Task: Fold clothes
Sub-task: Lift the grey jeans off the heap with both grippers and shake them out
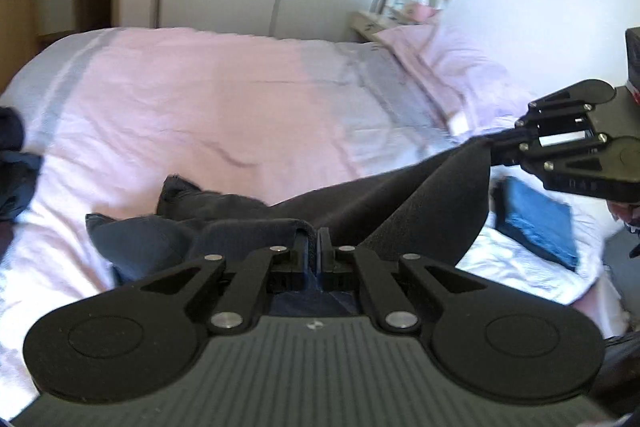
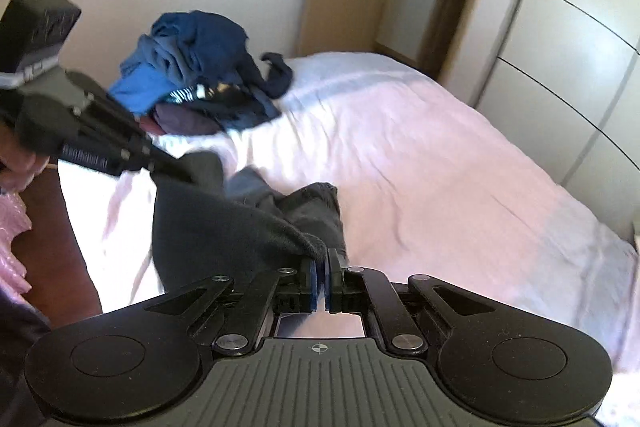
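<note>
Soft, limp dark garment (image 1: 400,203), light and floppy; pinched at two edge points by left gripper (image 1: 319,239) and right gripper (image 2: 323,259); best held at corners.

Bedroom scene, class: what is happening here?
A person holds a tool in each hand. The left tool and the right tool are each shut on an edge of one dark garment, stretching it above the pink bed. Its far end still trails on the cover. A heap of unfolded clothes waits nearby; a folded blue item lies aside.
</note>
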A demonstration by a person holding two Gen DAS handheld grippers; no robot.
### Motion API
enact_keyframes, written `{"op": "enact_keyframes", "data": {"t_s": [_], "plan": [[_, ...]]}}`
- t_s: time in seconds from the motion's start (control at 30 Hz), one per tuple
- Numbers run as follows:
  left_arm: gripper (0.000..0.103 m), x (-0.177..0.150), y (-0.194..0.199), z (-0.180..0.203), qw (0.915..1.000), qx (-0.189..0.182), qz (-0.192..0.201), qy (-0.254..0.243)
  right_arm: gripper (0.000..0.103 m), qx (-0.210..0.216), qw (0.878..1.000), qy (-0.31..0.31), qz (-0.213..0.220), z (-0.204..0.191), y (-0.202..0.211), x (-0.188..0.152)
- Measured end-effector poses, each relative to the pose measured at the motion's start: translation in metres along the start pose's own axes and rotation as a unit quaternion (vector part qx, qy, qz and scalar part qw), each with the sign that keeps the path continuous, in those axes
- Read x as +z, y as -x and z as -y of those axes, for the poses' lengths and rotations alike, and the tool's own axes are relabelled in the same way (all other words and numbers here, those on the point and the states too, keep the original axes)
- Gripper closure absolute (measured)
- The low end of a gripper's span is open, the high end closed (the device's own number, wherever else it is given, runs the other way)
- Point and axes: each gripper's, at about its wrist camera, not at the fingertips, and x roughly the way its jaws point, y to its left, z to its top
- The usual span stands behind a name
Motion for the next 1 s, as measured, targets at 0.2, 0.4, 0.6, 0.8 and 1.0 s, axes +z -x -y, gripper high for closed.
{"op": "enact_keyframes", "data": {"t_s": [0.2, 0.4, 0.6, 0.8, 1.0], "plan": [[0.102, 0.052, 0.024, 0.002, 0.9969, -0.01, 0.064, -0.044, 0.102, -0.029, 0.997, 0.0, 0.067, 0.012, 0.076, 0.026], [0.102, 0.071, -0.012, -0.048, 0.9959, 0.021, 0.072, -0.05, 0.102, -0.053, 0.992, -0.003, 0.113, 0.015, 0.027, 0.046], [0.102, 0.044, -0.101, -0.159, 0.9986, 0.042, 0.02, -0.025, 0.019, -0.101, 0.988, -0.052, 0.107, 0.001, -0.07, 0.007], [0.101, -0.013, -0.149, -0.233, 0.9994, 0.031, 0.015, -0.01, 0.009, -0.127, 0.987, -0.082, 0.058, -0.067, -0.116, -0.085], [0.101, -0.057, -0.155, -0.256, 0.9971, 0.043, 0.062, -0.003, 0.009, -0.187, 0.98, -0.039, 0.06, -0.121, -0.127, -0.172]]}}
